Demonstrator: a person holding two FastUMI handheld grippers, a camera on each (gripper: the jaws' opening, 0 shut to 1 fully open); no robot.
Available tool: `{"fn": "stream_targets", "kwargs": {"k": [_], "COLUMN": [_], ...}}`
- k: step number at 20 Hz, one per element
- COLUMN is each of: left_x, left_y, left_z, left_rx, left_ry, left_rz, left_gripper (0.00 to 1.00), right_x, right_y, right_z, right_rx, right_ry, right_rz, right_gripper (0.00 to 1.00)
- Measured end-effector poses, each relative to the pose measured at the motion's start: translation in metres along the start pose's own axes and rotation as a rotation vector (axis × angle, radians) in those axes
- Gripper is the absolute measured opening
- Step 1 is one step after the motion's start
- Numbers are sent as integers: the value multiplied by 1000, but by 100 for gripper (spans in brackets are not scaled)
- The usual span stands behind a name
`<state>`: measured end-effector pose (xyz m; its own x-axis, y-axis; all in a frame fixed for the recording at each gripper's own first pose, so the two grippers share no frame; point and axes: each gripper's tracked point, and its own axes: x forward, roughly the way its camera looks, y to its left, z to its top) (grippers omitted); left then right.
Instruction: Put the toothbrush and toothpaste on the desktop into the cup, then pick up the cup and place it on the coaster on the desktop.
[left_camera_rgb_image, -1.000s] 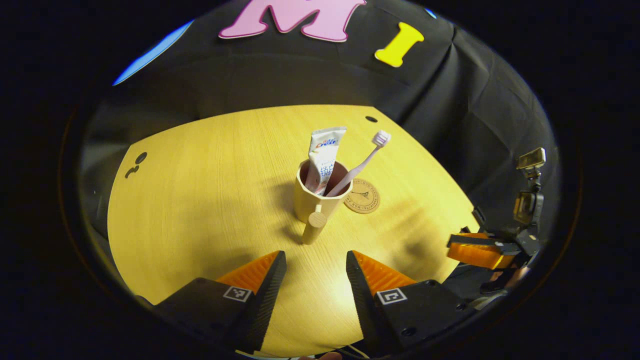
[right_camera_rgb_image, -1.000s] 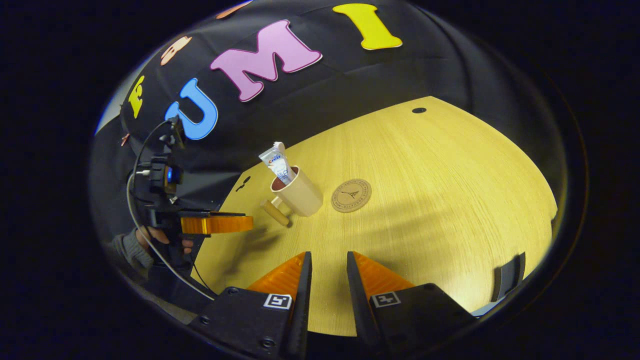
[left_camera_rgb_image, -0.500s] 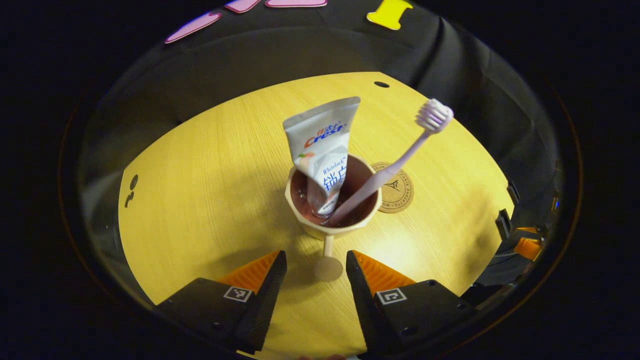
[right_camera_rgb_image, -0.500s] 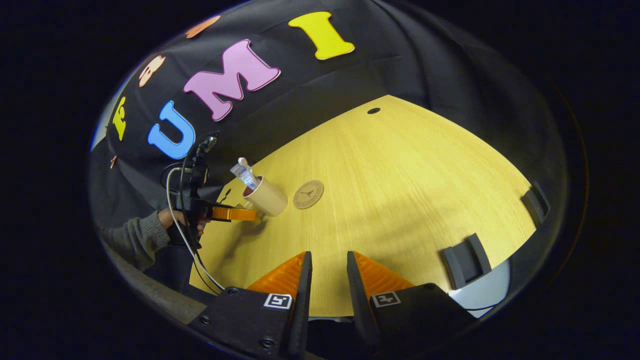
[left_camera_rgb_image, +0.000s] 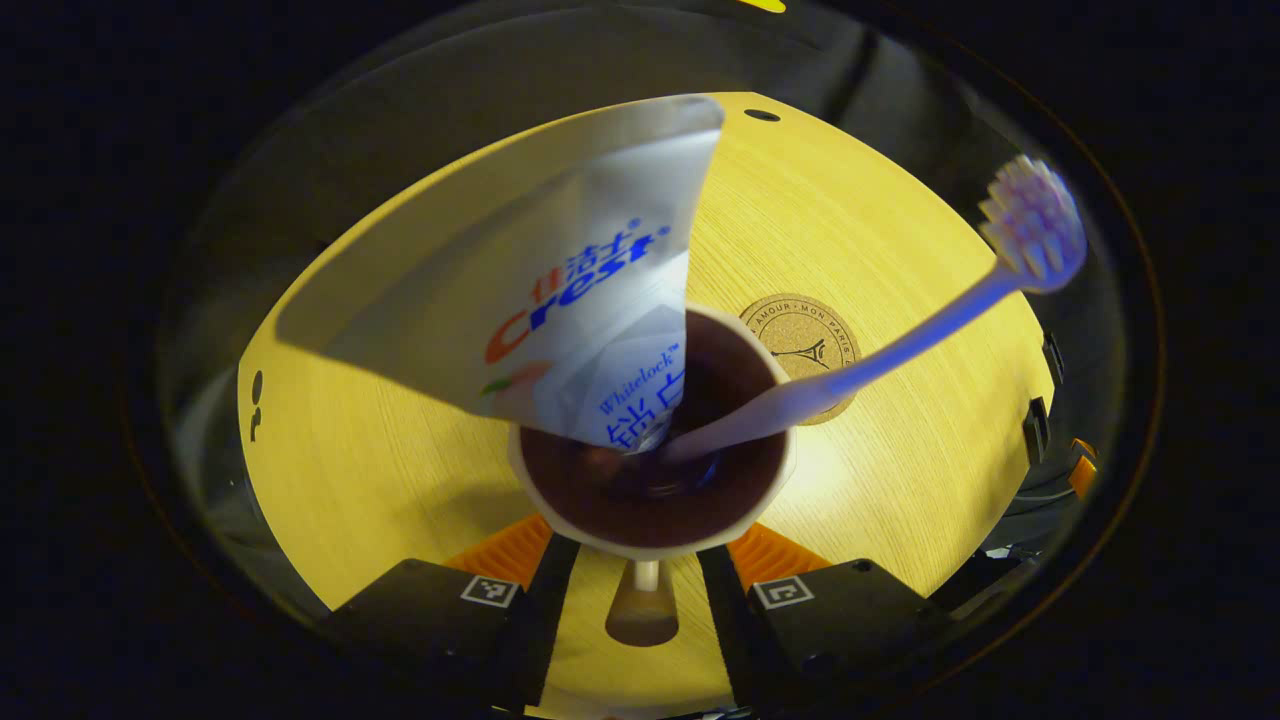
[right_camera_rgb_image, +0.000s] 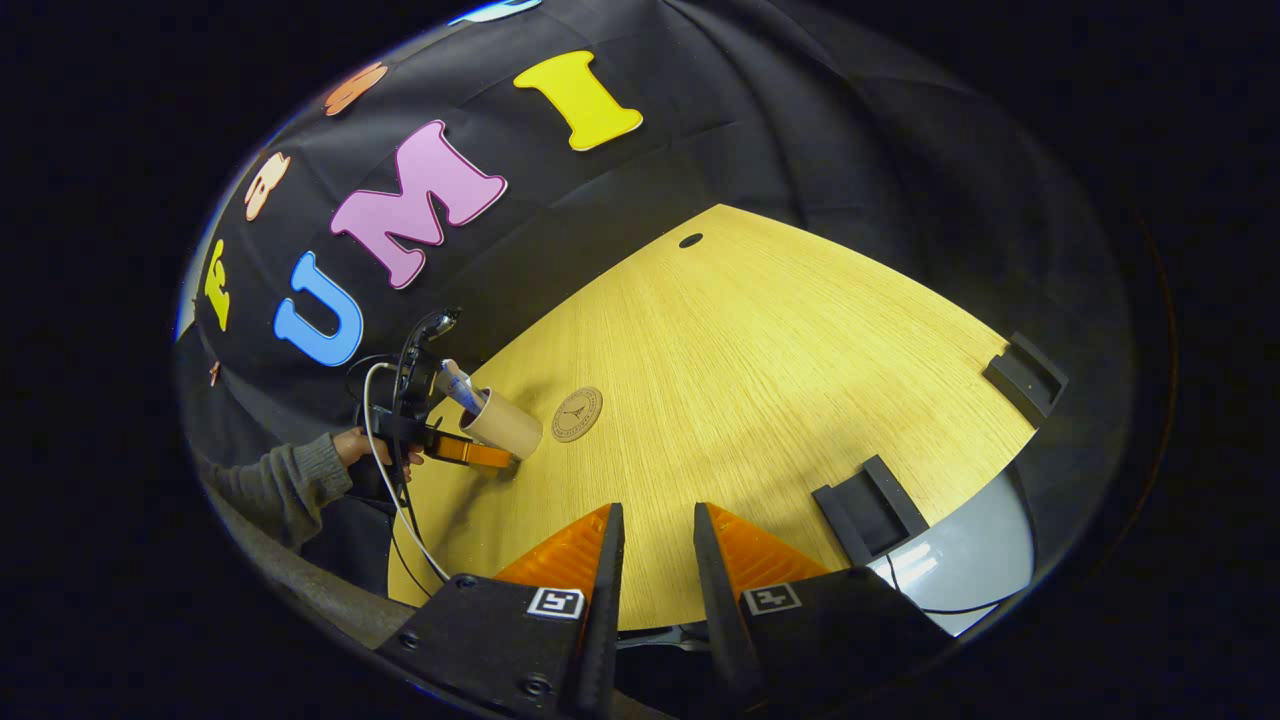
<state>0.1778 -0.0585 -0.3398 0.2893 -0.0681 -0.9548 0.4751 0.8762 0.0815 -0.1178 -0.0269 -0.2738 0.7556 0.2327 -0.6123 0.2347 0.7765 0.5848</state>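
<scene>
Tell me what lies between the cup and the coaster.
Nothing: right gripper view shows bare desktop between the cup and the coaster, close together.

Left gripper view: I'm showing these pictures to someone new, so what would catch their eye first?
The toothpaste looms largest, leaning up and left out of the cup at the centre of the left gripper view. The toothbrush slants up and right from the same cup, its head near the edge. Behind the cup lies the round coaster, and the left gripper straddles the cup's handle below.
</scene>
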Motion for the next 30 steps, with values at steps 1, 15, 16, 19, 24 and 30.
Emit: {"fn": "stream_targets", "kwargs": {"k": [1,15,16,19,24,30], "left_x": [1,-10,-12,-17,-13,-2], "left_y": [-1,-11,-16,-32,-61,-87], "left_z": [0,5,7,17,37,52], "left_rx": [0,-5,1,10,65,121], "left_ry": [6,-37,-39,-47,-52,-43], "left_rz": [-5,-32,-40,-69,-84,-85], "left_gripper": [68,33,33,33,36,33], "right_x": [0,0,0,-1,-9,-21], "right_y": [1,-2,-2,-2,-16,-41], "right_z": [-1,1,2,3,8,10], "right_rx": [1,8,8,14,33,77], "right_ry": [1,-2,-4,-7,-31,-60], "right_rz": [-1,1,3,5,-14,-57], "right_gripper": [43,43,43,43,43,43]}}
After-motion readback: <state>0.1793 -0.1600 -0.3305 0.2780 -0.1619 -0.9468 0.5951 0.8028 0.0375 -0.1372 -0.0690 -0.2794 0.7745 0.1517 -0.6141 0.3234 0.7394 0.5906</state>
